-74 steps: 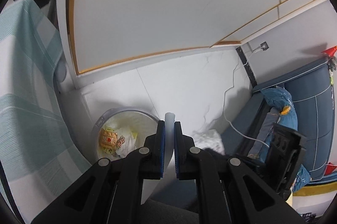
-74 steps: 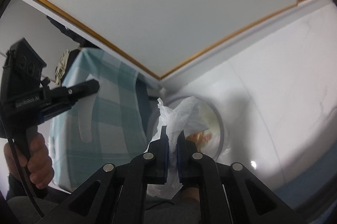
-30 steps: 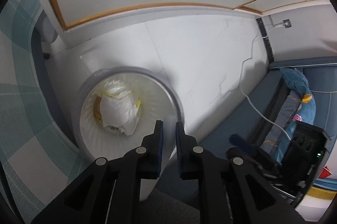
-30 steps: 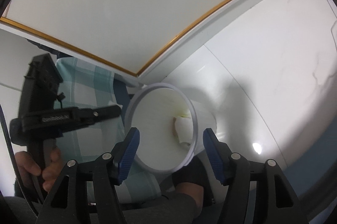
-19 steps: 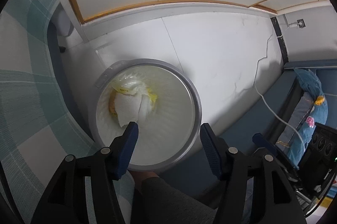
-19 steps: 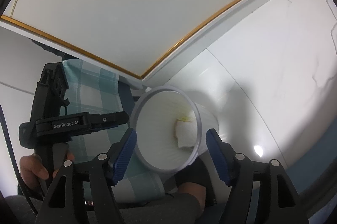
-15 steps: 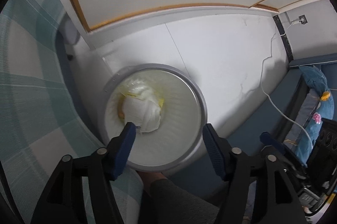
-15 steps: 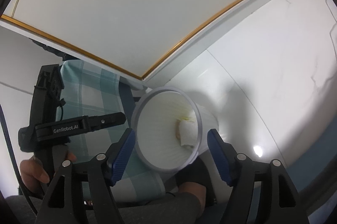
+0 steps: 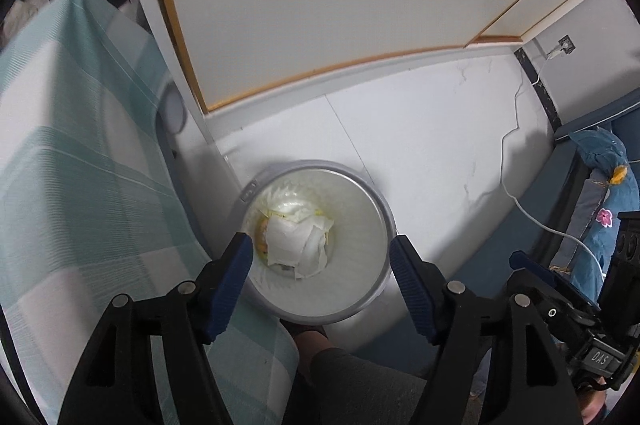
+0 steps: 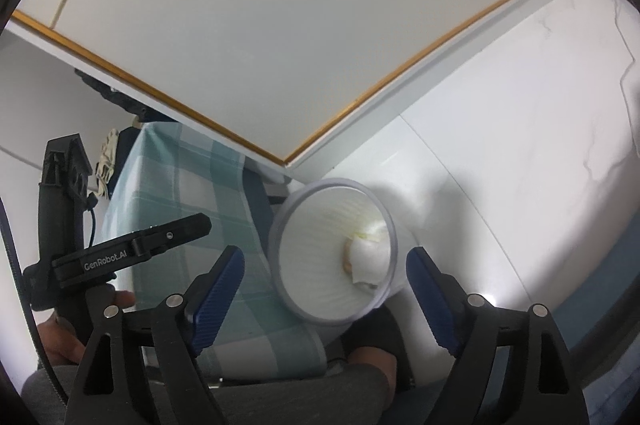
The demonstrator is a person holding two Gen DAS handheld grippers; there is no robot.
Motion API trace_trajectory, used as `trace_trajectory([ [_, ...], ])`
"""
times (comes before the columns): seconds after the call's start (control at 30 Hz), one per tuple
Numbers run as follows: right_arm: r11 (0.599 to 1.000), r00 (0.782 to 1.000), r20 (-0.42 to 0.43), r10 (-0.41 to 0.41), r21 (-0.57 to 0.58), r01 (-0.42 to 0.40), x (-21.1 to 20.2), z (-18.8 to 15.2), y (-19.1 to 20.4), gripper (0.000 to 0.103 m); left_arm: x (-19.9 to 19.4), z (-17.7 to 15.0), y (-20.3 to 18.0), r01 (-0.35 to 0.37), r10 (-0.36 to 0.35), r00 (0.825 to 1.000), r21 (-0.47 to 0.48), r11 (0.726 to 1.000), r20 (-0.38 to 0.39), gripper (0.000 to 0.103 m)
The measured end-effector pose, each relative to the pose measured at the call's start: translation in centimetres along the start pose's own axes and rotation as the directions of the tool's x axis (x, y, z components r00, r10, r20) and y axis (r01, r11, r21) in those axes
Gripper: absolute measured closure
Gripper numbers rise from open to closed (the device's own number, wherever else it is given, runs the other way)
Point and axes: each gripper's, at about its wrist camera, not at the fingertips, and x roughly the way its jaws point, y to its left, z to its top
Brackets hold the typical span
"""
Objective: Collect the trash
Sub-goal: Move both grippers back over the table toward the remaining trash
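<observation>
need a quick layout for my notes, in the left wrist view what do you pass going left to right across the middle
checked bedspread → trash bin with crumpled tissue inside → white floor tiles → white cable → blue floral cushion

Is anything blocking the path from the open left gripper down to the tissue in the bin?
Nothing visible does. The left gripper hangs open above the bin, whose mouth is uncovered, and the crumpled tissue lies exposed at the bottom.

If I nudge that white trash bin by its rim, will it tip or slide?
The trash bin looks like thin plastic holding only crumpled tissue and a wrapper, so it is probably light and would slide readily on the smooth floor tile. A push at the rim might tip it, since it seems narrower toward the bottom.
</observation>
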Motion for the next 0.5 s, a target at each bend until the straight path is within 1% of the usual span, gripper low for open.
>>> trace_trajectory([
  [0.13,1.0,1.0,0.027,0.008,-0.015,-0.007,-1.4,-0.2,1.3,0.018,-1.5,-0.3,-0.1,-0.013,0.012,0.999,0.002,1.0,0.046,0.031],
  [0.27,0.999,0.998,0.056,0.015,-0.046,-0.013,-3.0,-0.2,3.0,0.018,-3.6,-0.8,0.4,-0.018,0.019,0.995,-0.006,1.0,0.102,0.03],
  [0.37,0.997,0.996,0.081,0.022,-0.073,-0.016,-4.2,-0.2,4.5,0.017,-5.3,-1.2,0.9,-0.031,0.034,0.989,-0.021,0.999,0.141,0.03],
  [0.5,0.992,0.992,0.119,0.041,-0.124,-0.026,-5.9,-0.1,7.4,0.015,-7.8,-2.1,2.7,-0.05,0.063,0.978,-0.071,0.996,0.199,0.03],
])
